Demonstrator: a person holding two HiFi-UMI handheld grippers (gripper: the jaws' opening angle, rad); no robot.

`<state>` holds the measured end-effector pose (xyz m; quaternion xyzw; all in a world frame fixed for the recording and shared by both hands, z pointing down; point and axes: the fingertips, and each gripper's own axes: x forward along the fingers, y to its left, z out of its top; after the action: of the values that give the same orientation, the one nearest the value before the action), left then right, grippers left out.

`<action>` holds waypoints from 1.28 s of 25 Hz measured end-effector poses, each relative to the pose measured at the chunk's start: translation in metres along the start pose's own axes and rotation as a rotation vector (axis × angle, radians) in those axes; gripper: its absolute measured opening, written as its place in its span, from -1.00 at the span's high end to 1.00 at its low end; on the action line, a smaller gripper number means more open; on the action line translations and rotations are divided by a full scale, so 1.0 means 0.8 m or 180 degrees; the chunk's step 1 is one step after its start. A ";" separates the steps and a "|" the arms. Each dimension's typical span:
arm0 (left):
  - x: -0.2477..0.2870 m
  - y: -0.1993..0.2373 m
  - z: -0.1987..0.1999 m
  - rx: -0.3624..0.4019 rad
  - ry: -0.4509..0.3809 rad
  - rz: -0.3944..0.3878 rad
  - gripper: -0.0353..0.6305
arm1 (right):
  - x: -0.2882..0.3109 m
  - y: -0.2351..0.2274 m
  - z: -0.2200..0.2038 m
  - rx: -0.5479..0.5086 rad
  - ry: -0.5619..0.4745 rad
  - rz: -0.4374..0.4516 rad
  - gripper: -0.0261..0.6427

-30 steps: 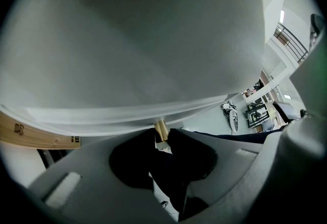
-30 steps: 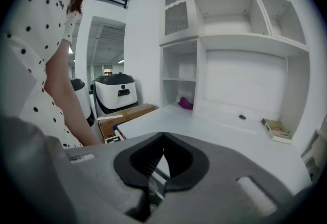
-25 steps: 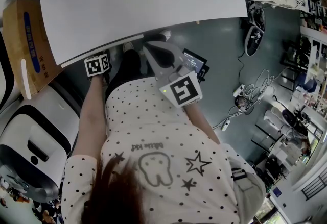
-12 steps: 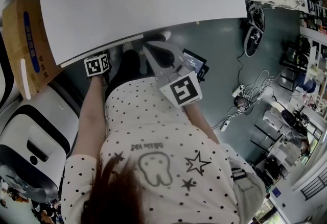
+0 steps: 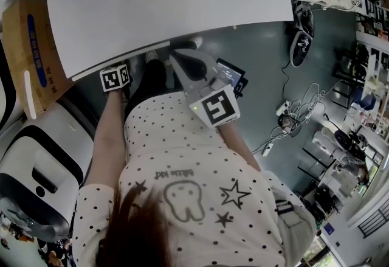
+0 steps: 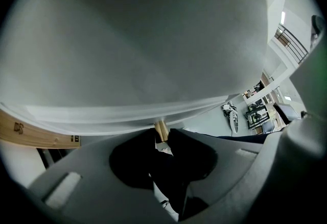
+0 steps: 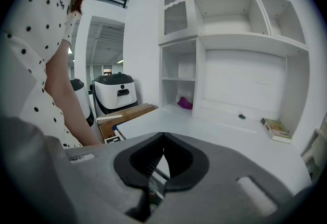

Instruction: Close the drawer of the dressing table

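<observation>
The white top of the dressing table (image 5: pixel 170 4) fills the upper head view; a thin white strip (image 5: pixel 121 60) runs under its front edge. In the left gripper view the white drawer front (image 6: pixel 127 65) fills the frame. A small brass knob (image 6: pixel 161 129) on it sits between the tips of my left gripper (image 6: pixel 161 135), which close on it from both sides. Only the left gripper's marker cube (image 5: pixel 115 77) shows from above. My right gripper (image 5: pixel 175 56) hovers near the table edge to the right; in its own view the right gripper (image 7: pixel 162 141) is shut on nothing.
A cardboard box (image 5: pixel 33 47) and a white appliance (image 5: pixel 36 174) stand at the left. Cables (image 5: pixel 292 117) and a small screen (image 5: pixel 234 74) lie on the floor at the right. The table's back shelves hold a purple item (image 7: pixel 185 102) and a book (image 7: pixel 277 129).
</observation>
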<state>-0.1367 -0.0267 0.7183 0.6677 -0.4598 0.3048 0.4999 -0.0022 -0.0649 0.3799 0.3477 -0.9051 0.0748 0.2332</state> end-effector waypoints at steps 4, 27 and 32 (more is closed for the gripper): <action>0.000 -0.002 -0.001 -0.0014 -0.0007 0.0001 0.63 | -0.002 0.000 0.000 0.0002 0.0005 0.0007 0.93; 0.004 0.000 0.010 -0.0104 -0.0025 0.0032 0.63 | 0.000 0.001 -0.001 0.0007 0.0030 0.0004 0.93; 0.004 0.002 0.013 -0.0131 -0.0032 0.0030 0.63 | 0.001 0.001 -0.001 0.0005 0.0038 -0.0001 0.93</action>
<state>-0.1376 -0.0378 0.7185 0.6566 -0.4716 0.2943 0.5097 -0.0030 -0.0647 0.3809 0.3476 -0.9035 0.0775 0.2384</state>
